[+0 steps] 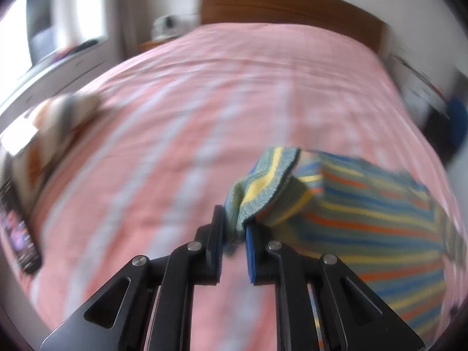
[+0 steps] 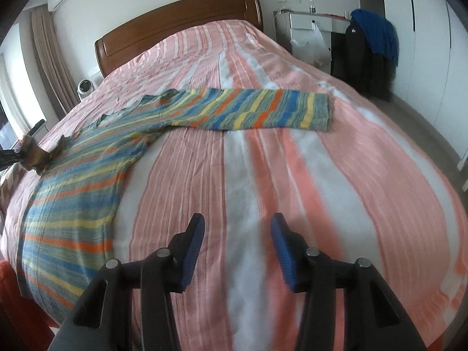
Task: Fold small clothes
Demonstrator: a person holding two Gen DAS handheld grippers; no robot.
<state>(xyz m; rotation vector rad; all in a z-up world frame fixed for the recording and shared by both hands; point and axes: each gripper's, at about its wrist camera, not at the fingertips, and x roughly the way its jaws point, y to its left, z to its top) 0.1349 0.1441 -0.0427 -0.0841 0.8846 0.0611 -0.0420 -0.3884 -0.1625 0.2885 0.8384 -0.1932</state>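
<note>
A striped knit sweater (image 2: 87, 158) in blue, yellow, orange and green lies on the pink-and-white striped bed (image 2: 336, 175). Its right sleeve (image 2: 263, 111) is stretched flat toward the right. My left gripper (image 1: 235, 225) is shut on the cuff of the other sleeve (image 1: 263, 181) and holds it above the sweater body (image 1: 380, 234). In the right wrist view the left gripper shows at the far left edge (image 2: 32, 155), holding bunched fabric. My right gripper (image 2: 237, 231) is open and empty, low over the bedspread, right of the sweater's hem.
A wooden headboard (image 2: 175, 26) stands at the far end of the bed. A white desk (image 2: 310, 23) and a chair with dark and blue clothes (image 2: 371, 46) stand to the right. Folded items and a book (image 1: 26, 175) lie at the bed's left edge.
</note>
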